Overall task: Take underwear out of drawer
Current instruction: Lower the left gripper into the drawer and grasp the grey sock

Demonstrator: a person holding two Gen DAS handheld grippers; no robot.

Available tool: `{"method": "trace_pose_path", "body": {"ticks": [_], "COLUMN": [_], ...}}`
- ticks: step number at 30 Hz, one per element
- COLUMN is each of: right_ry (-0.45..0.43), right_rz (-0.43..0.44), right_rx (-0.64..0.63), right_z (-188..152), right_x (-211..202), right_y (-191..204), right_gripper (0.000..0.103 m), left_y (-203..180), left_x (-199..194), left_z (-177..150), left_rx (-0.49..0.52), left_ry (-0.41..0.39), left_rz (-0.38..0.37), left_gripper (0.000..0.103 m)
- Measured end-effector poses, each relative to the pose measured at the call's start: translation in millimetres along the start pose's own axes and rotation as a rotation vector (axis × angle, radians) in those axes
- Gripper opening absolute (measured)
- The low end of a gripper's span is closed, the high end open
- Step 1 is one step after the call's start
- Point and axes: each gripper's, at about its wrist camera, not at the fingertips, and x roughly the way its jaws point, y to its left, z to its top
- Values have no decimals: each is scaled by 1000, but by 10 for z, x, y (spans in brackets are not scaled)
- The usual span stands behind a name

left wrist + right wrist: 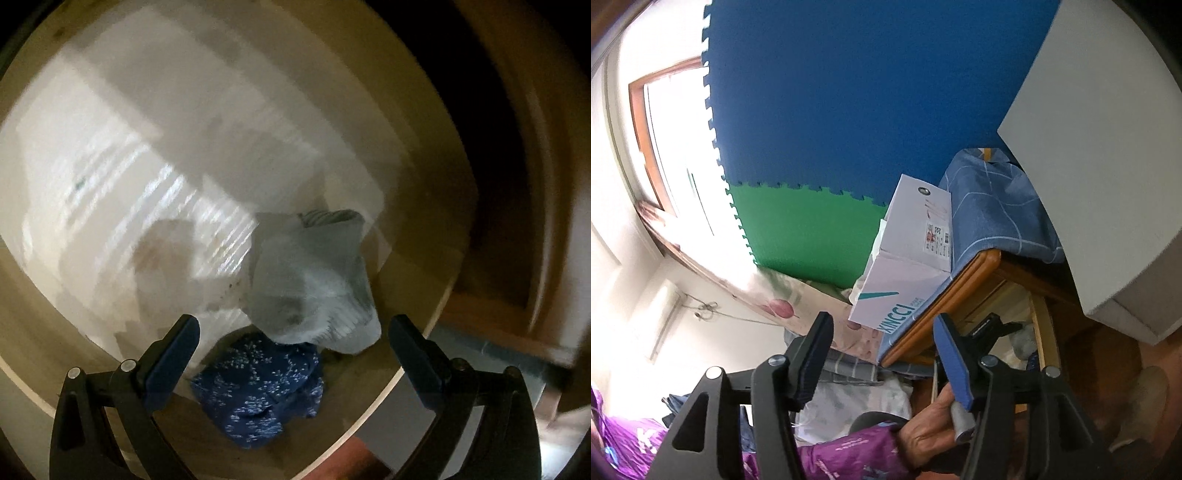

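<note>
In the left wrist view I look down into an open wooden drawer (pixel 417 206) lined with white paper. A pale grey-blue piece of underwear (pixel 310 280) lies crumpled near the right side, and a dark blue piece with small white flowers (pixel 262 384) lies just below it. My left gripper (pixel 293 341) is open and empty, its jaws wide apart above both pieces. My right gripper (pixel 882 354) is open and empty, held away from the drawer. In the right wrist view the left gripper (pixel 993 325) reaches into the drawer (pixel 1043 332).
A white XINCCI box (pixel 905 258) and a blue checked cloth (pixel 993 206) lie on top of the wooden cabinet (pixel 975 273). A white panel (pixel 1108 166) stands at the right. Blue and green foam mats (pixel 849 110) cover the wall. Clothes are piled at lower left.
</note>
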Motion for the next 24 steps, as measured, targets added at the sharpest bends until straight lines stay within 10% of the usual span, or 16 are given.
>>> {"method": "trace_pose_path", "body": {"ticks": [7,17,20,22,24], "right_ry": [0,-2,-15,-20,-23], "right_rz": [33,73,78,75,84], "right_rx": [47,147,174,190,209], "right_z": [18,42,44,48,51], "right_x": [-7,19,7,3,2], "right_y": [-71,-246,-301,-331,-353], "right_gripper": [60,63,67,67,67], "left_y": [164,-240,-288,-334,-399], "left_x": [160,321,316,238,240], "left_z": [127,165,176,180,201], "left_rx": [-166,-85,-78,-42,6], "left_ry": [-16,11,21,-9,6], "left_rz": [41,148,172,162,121], "left_gripper": [101,99,80,33,29]}}
